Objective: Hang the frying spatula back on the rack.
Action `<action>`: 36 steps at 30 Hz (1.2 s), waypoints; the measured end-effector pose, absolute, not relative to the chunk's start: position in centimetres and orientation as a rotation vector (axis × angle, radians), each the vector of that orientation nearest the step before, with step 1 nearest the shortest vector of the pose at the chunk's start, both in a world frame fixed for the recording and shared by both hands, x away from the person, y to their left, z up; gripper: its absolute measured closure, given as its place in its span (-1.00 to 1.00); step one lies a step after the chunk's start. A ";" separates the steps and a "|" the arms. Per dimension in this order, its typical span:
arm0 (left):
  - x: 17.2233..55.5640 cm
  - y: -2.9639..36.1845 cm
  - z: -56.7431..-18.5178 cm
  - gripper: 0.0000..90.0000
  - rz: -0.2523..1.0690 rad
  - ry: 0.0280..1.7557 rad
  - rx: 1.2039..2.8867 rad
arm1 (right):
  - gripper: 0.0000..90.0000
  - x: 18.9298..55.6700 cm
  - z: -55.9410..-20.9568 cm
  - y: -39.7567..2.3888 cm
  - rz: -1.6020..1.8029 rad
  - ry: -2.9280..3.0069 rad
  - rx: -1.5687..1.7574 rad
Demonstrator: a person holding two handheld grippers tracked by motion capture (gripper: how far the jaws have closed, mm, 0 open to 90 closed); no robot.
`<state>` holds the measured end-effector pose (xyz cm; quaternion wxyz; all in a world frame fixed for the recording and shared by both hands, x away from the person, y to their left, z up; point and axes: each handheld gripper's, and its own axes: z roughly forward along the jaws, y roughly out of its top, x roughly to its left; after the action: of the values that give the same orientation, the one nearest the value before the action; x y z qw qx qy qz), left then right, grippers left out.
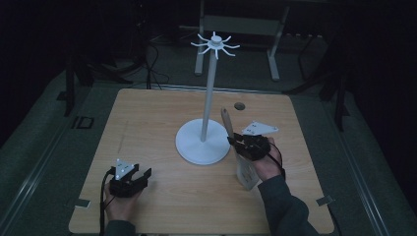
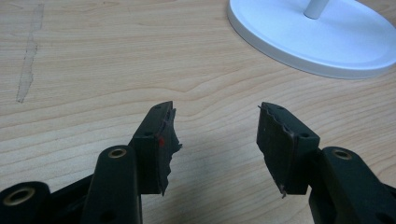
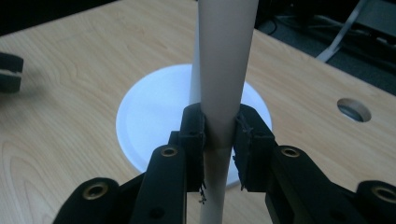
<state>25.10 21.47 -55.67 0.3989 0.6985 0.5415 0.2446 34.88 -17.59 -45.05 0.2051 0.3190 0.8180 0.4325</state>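
- Wooden table is seen in a dark room, bearing a white stand.
- Right gripper is clenched on a pale tube, judged light, stiff, smooth; a low hold suits it.
- Left gripper is held released, empty.

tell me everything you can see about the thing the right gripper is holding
The right gripper is shut on a slender beige handle, smooth and round, widening away from the jaws; its material is hard to tell. In the high view the handle rises tilted beside the white stand, and a pale flat end hangs below the hand toward the table. Whether it touches the table is unclear.
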 end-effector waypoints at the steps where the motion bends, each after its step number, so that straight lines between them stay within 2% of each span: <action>1: 25.1 21.5 -55.7 0.04 0.621 1.372 1.768 | 0.66 34.9 -44.9 -17.6 1.213 2.270 0.887; 36: 25.1 21.6 -55.7 0.04 0.621 1.375 1.762 | 0.66 35.4 -40.8 -17.2 1.388 2.138 0.824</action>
<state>25.07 21.64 -55.66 0.3995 0.6964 0.5433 0.2456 35.38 -17.24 -40.82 0.2292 0.2995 0.7767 0.5045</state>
